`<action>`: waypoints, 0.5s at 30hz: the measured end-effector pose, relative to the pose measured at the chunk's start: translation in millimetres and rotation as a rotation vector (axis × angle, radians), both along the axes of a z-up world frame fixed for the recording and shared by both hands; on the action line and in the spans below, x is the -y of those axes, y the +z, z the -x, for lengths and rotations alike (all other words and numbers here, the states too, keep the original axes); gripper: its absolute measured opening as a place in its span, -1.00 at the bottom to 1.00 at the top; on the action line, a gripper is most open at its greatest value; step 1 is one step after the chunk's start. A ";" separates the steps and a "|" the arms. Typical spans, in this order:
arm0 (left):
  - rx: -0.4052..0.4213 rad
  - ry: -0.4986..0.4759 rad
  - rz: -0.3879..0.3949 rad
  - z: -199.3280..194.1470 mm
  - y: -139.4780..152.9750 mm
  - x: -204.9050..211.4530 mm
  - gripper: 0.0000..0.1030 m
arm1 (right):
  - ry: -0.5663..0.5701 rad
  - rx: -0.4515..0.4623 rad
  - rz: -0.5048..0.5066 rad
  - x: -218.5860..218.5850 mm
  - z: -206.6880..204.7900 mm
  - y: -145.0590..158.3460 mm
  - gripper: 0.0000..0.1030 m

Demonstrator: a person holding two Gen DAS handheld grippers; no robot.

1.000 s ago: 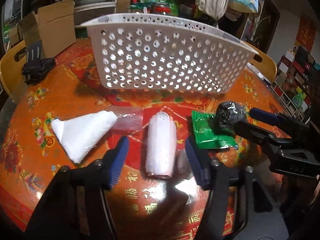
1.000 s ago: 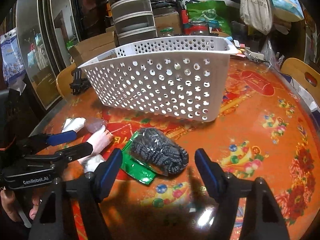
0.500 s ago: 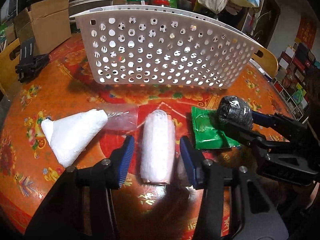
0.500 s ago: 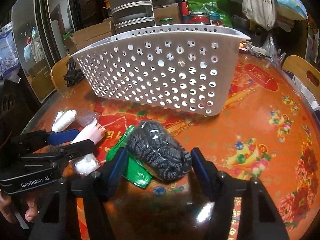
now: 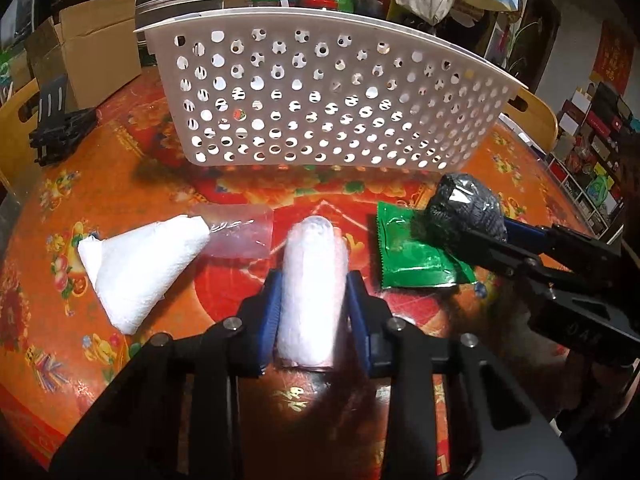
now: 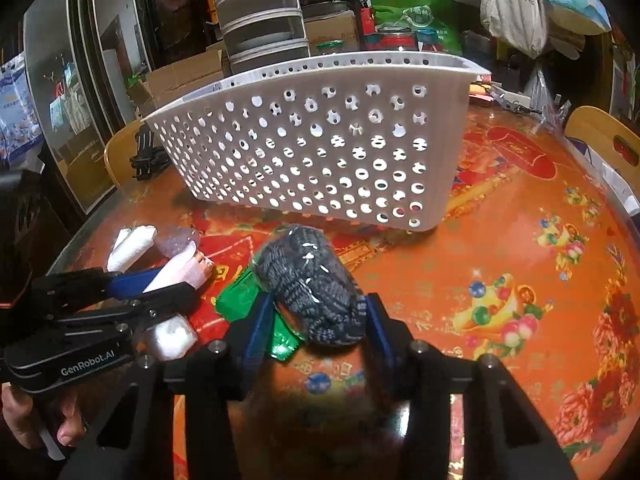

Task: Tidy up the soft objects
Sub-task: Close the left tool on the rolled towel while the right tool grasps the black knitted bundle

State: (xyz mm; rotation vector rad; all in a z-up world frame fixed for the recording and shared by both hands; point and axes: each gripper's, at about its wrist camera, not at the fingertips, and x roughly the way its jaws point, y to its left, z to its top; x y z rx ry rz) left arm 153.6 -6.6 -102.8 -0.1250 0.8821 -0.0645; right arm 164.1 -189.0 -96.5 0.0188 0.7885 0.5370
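My left gripper (image 5: 314, 292) is shut on a pale pink rolled cloth in clear wrap (image 5: 310, 280) that lies on the table; the cloth also shows in the right wrist view (image 6: 180, 272). My right gripper (image 6: 316, 312) is shut on a dark grey knitted bundle in clear wrap (image 6: 312, 280), also seen in the left wrist view (image 5: 466, 210), over a green packet (image 5: 412, 252). A white folded cloth in a clear bag (image 5: 140, 264) lies to the left. A white perforated basket (image 5: 320, 100) stands behind them, and in the right wrist view (image 6: 320, 152).
The round table has an orange-red flowered cover (image 6: 520, 280). A black folded object (image 5: 56, 128) lies at its far left. Cardboard boxes (image 5: 92, 48), stacked containers (image 6: 260, 20), bags and yellow chairs (image 6: 604, 140) surround the table.
Both grippers moved forward and closed: the left one onto the pink rolled cloth, the right one onto the grey knitted bundle.
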 end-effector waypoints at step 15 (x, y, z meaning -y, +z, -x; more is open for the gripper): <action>0.081 0.001 0.006 20.5 19.4 -5.0 -0.42 | 0.003 0.108 -0.059 6.8 16.2 14.4 -0.22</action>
